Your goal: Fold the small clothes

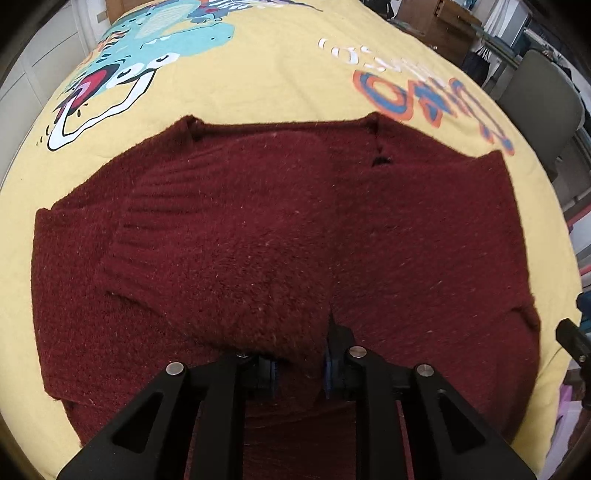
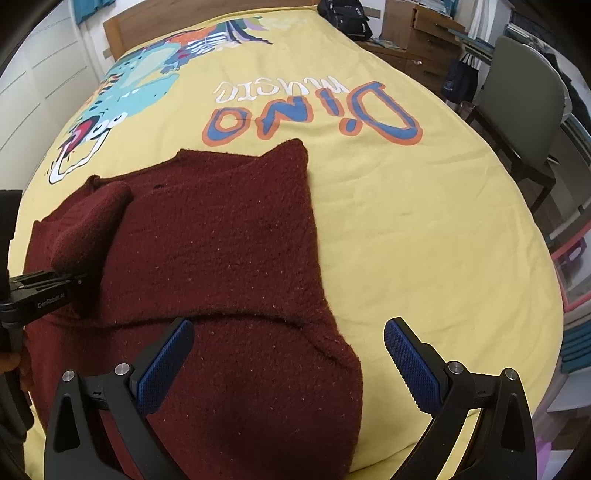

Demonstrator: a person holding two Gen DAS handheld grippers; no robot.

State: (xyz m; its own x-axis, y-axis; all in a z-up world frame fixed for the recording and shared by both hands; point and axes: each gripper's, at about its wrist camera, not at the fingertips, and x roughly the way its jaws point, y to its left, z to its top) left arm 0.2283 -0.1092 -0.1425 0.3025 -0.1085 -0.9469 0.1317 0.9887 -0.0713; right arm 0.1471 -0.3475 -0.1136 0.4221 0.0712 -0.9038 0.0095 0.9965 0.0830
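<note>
A dark red knitted sweater (image 1: 258,221) lies flat on a yellow bedspread (image 1: 277,81), neckline at the far side. My left gripper (image 1: 300,369) is low over its near middle. The jaws stand only narrowly apart, and a folded-over sleeve fills the gap and hides the fingertips. In the right wrist view the sweater (image 2: 221,240) shows one side folded inward, and the left gripper (image 2: 70,277) sits at its left edge under a raised bulge of sleeve. My right gripper (image 2: 288,354) hangs open above the sweater's near right corner, its blue pads (image 2: 166,362) touching nothing.
The bedspread (image 2: 406,221) has a dinosaur print and large lettering and lies bare to the right of the sweater. A grey-green chair (image 2: 524,110) stands beside the bed on the right. A black bag (image 2: 347,18) and wooden drawers (image 2: 417,37) are at the far end.
</note>
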